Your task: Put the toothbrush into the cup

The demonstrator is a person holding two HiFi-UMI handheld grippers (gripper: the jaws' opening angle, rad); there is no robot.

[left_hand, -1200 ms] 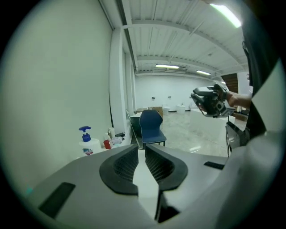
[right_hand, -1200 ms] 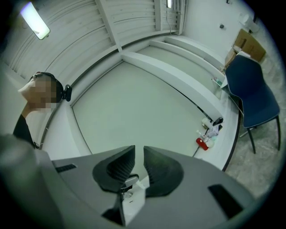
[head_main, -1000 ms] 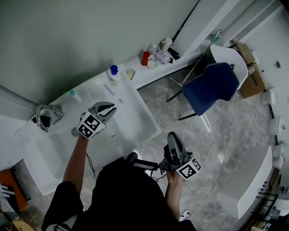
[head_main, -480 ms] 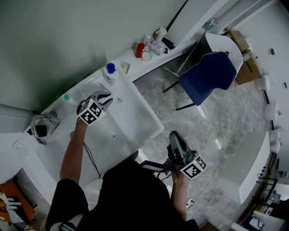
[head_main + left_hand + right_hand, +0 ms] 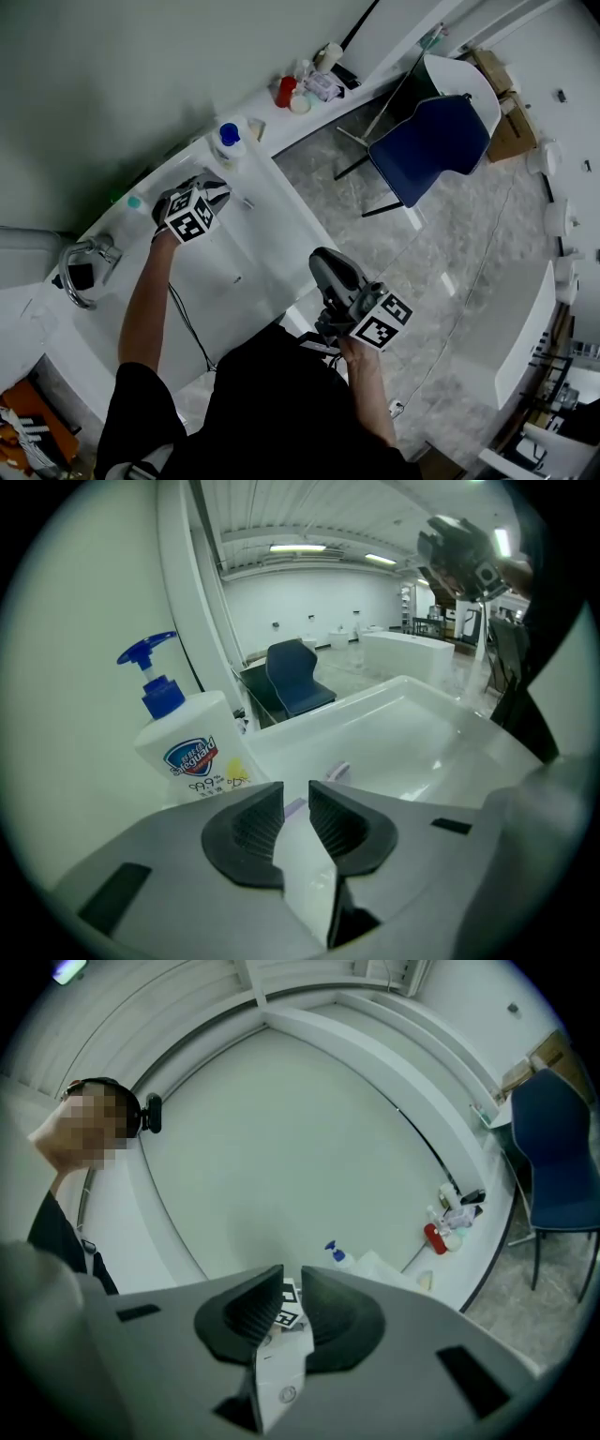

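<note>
- A soap bottle [image 5: 183, 747] stands just left of the left gripper [image 5: 295, 794], close against the wall [image 5: 66, 667], blocking that side.
- To the right, the white sink basin [image 5: 403, 733] lies open, with room to pass over it.

White soap bottle [image 5: 192, 747], blue pump [image 5: 155, 672]; navy chair [image 5: 433, 141].

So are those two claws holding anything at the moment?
No, nothing. The left gripper's jaws stand apart, with the toothbrush lying beyond them on the sink, untouched. The right gripper's jaws are apart and empty too.
</note>
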